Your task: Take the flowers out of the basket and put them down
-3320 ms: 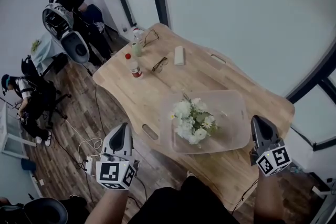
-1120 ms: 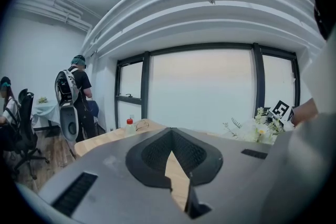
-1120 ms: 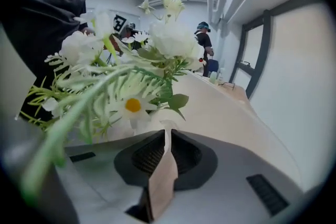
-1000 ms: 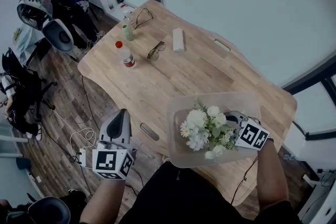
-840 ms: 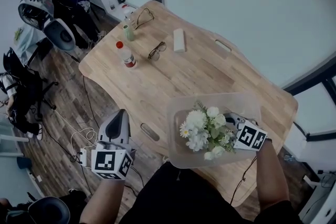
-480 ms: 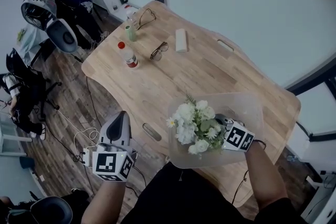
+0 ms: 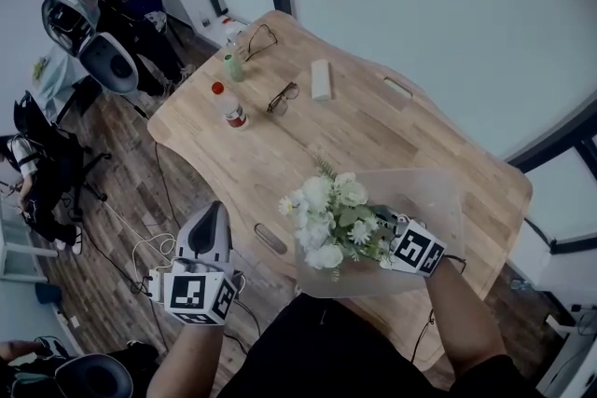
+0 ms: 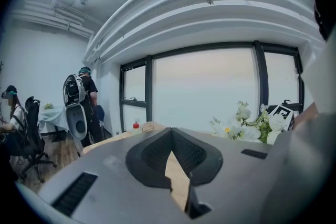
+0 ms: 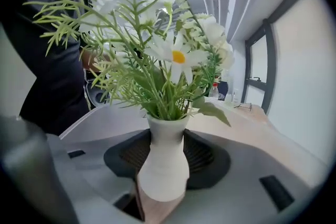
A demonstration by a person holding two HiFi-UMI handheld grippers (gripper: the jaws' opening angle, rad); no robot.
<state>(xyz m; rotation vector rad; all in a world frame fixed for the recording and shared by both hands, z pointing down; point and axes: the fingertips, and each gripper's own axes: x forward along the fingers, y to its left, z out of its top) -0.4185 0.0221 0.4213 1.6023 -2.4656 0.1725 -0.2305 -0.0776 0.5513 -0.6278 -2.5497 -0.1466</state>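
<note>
- My right tool (image 7: 392, 245) is clamped on the white vase (image 9: 163, 165) that holds the flowers (image 7: 326, 219). Its jaws have just been closing, with the vase's narrow neck between the pads.
- The bouquet sits upright in the grip, over the left edge of the clear basket (image 7: 438, 200). It looks raised above the rim, not resting inside.
- My left tool (image 7: 213, 224) hangs off the near edge of the tabletop (image 7: 308, 144), jaws together with nothing between them.
- I judge this to be the carry-out step: the flowers are lifted but not yet set down.
- The next move calls for taking the vase clear of the basket wall, keeping it level, and lowering it onto bare wood before letting go.
- The tabletop is pale wood. At its far end stand a red-capped bottle (image 7: 230, 105), a pair of glasses (image 7: 284, 98) and a small white block (image 7: 320, 79), all well apart from the basket.
- The room has a dark plank floor, white walls and dark-framed windows. People are at the far left.
</note>
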